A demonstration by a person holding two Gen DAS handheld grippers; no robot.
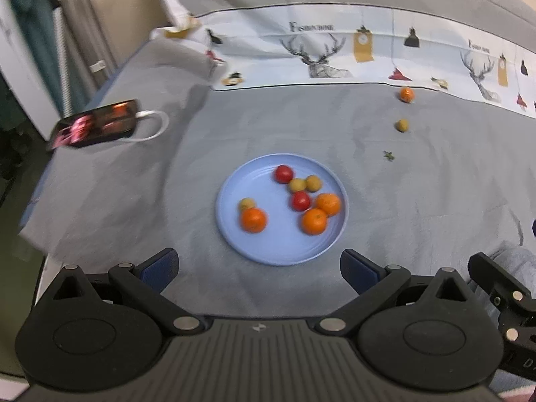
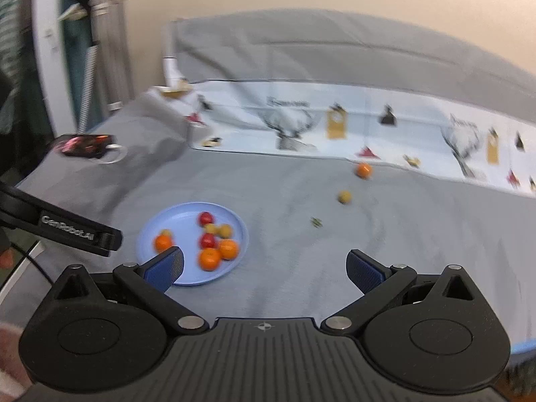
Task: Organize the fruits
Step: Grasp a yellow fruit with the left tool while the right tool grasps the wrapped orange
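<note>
On a grey bedsheet (image 1: 134, 201), a round pale-blue plastic plate (image 1: 234, 231) holds eight small fruits; further right, a loose yellow-brown fruit (image 1: 402, 125) and small orange (image 1: 407, 94) lie apart. Both look light, round and likely to roll, so grip across the middle. The left gripper (image 1: 259, 266) and right gripper (image 2: 264, 266) hover with jaws spread wide, empty.

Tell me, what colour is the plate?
Light blue plate; clearest in the left wrist view.
</note>
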